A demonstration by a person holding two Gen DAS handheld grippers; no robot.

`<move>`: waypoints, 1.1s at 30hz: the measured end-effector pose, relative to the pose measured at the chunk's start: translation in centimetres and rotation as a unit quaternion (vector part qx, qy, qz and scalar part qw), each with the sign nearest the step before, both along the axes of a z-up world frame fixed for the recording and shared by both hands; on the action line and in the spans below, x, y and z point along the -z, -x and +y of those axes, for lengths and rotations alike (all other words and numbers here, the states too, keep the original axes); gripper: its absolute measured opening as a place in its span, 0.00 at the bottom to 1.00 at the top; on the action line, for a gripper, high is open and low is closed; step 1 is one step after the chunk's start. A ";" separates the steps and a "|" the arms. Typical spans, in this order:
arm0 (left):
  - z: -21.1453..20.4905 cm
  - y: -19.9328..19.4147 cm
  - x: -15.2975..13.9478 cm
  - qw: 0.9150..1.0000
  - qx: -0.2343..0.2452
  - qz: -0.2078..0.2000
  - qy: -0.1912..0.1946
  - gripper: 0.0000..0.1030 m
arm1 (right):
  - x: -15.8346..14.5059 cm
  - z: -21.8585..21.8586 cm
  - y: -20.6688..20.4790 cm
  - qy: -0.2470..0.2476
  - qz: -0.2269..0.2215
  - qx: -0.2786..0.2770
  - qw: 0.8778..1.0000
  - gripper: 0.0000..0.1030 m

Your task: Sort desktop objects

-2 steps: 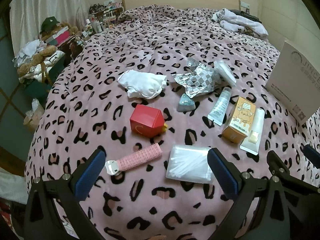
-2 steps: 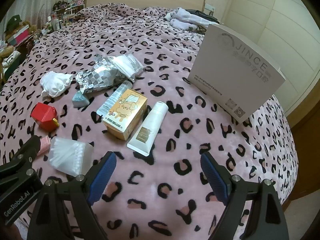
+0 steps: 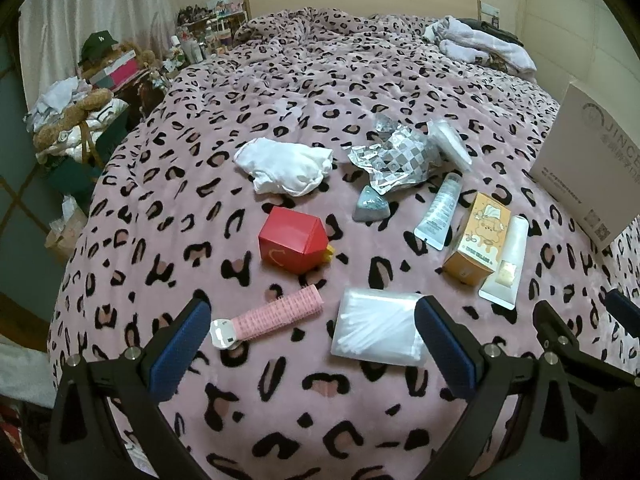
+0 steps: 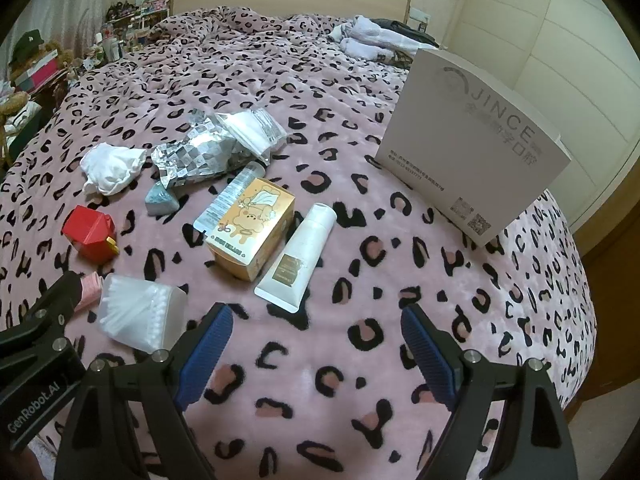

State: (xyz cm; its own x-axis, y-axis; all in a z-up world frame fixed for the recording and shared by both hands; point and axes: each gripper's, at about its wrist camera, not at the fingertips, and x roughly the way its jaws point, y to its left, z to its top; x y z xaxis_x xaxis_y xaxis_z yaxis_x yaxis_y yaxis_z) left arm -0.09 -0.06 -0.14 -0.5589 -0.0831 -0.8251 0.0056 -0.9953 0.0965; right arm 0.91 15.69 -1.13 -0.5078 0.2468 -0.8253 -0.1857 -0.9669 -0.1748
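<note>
Pink fleece blanket [image 3: 304,92], black leopard spots; red house-shaped carton [image 3: 294,242]; pink ribbed hair roller [image 3: 280,314]; orange cartoon-printed box [image 3: 478,242]; silver checkered foil wrapper [image 3: 400,156].

Your left wrist view looks steeply down the bed from its foot, close above the swab pack [image 3: 376,330], facing the headboard [image 3: 360,0]. Your right wrist view sits just right of that pack [image 4: 140,320], facing the same way, with the white box [image 4: 472,148] nearer. Both views share the pack and the orange carton [image 3: 476,240] beyond it.

"JINCE" on the white box [image 4: 472,152] — "GenRobot.AI" on the left tongs [image 4: 36,412]
</note>
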 end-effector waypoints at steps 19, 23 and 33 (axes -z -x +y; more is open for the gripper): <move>-0.1 0.0 -0.1 1.000 -0.003 -0.003 -0.003 1.00 | -0.3 -0.3 0.0 0.001 0.001 -0.001 1.000 0.86; 0.1 0.1 -0.1 1.000 -0.003 -0.003 -0.001 1.00 | -0.3 -0.3 0.0 0.003 0.001 -0.001 1.000 0.86; -0.4 0.0 -0.2 1.000 -0.004 -0.003 -0.002 1.00 | -0.3 -0.2 -0.1 0.001 0.002 -0.001 1.000 0.86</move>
